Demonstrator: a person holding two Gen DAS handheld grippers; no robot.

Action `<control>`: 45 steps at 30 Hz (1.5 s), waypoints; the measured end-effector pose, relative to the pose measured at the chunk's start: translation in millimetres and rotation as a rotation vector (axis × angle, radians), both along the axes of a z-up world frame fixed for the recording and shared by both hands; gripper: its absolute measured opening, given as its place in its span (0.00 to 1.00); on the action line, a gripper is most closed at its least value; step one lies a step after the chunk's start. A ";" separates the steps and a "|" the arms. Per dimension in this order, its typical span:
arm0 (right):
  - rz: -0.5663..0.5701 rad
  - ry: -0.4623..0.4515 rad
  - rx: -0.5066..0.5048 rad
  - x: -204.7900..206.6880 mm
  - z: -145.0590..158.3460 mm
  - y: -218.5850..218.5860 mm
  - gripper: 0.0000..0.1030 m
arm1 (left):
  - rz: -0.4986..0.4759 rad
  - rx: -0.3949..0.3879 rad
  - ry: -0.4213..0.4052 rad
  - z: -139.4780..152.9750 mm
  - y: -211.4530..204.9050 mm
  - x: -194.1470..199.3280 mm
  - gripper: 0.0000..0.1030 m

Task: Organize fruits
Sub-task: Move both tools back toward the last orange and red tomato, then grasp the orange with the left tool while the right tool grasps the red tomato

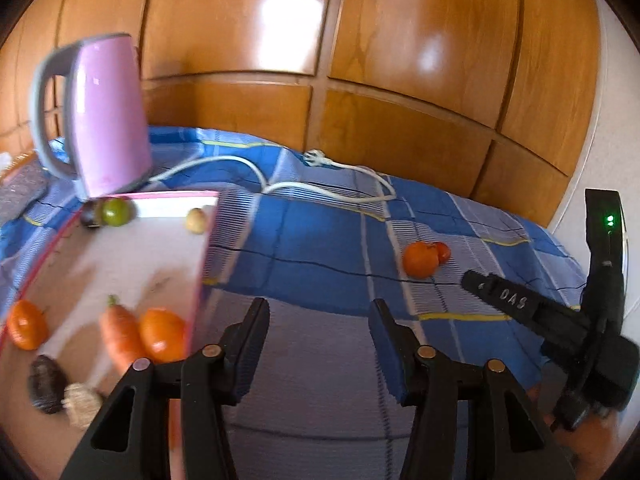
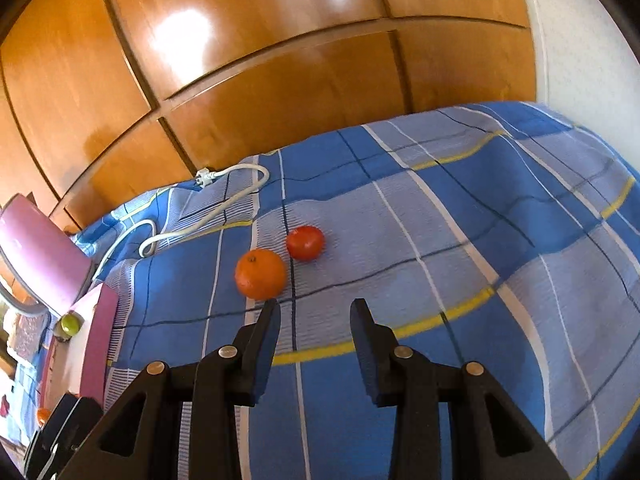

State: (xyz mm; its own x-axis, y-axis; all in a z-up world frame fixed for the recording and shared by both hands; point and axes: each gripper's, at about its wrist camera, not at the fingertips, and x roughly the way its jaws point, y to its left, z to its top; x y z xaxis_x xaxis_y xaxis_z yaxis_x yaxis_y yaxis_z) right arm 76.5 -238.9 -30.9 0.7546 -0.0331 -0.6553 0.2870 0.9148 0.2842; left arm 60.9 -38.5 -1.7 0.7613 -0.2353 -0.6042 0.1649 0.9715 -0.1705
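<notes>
An orange (image 2: 260, 274) and a red tomato (image 2: 305, 242) lie side by side on the blue checked cloth (image 2: 460, 260); they also show in the left wrist view, orange (image 1: 419, 259) and tomato (image 1: 442, 251). My right gripper (image 2: 315, 309) is open and empty, its left fingertip just in front of the orange. My left gripper (image 1: 320, 308) is open and empty above the cloth, right of a pink-edged white tray (image 1: 120, 264). The tray holds two oranges (image 1: 163, 334) (image 1: 26, 324), a carrot (image 1: 120, 330), a green fruit (image 1: 116, 211), a dark fruit (image 1: 47, 384) and other small items.
A pink kettle (image 1: 102, 120) stands behind the tray, its white cord (image 1: 320, 188) trailing over the cloth to a plug (image 1: 316, 157). A wooden panelled wall (image 1: 360, 60) runs along the back. The right gripper's body (image 1: 560, 320) shows at right in the left wrist view.
</notes>
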 end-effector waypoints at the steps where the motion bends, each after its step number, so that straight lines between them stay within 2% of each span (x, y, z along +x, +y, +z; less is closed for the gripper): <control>1: 0.007 0.003 0.004 3.1 -0.7 -1.1 0.35 | -0.005 -0.003 0.007 -1.6 -3.6 3.9 0.46; 5: 0.037 0.007 0.020 18.4 -2.5 -7.7 0.34 | -0.045 -0.024 0.056 -11.3 -21.6 24.8 0.40; 10: 0.087 0.015 0.014 35.9 -4.7 -10.2 0.34 | -0.096 -0.062 0.093 -17.9 -38.7 46.3 0.40; 18: 0.093 0.031 0.026 65.0 -8.6 -21.9 0.34 | -0.144 -0.085 0.127 -22.0 -61.0 73.9 0.41; 24: 0.130 0.071 0.050 82.0 -18.8 -23.9 0.32 | -0.141 -0.108 0.170 -29.0 -67.8 86.8 0.43; 28: 0.131 0.064 0.052 81.2 -19.0 -25.1 0.29 | -0.147 -0.118 0.193 -32.1 -72.6 92.2 0.45; 35: 0.037 0.034 0.049 64.5 -13.7 -42.2 0.29 | -0.188 -0.093 0.191 -32.8 -92.1 97.5 0.45; 40: -0.036 0.027 0.109 57.5 -18.4 -60.6 0.29 | -0.212 -0.060 0.204 -34.7 -107.3 106.3 0.46; 45: -0.049 0.011 0.148 53.7 -20.8 -67.1 0.29 | -0.205 -0.052 0.224 -38.6 -114.5 120.1 0.45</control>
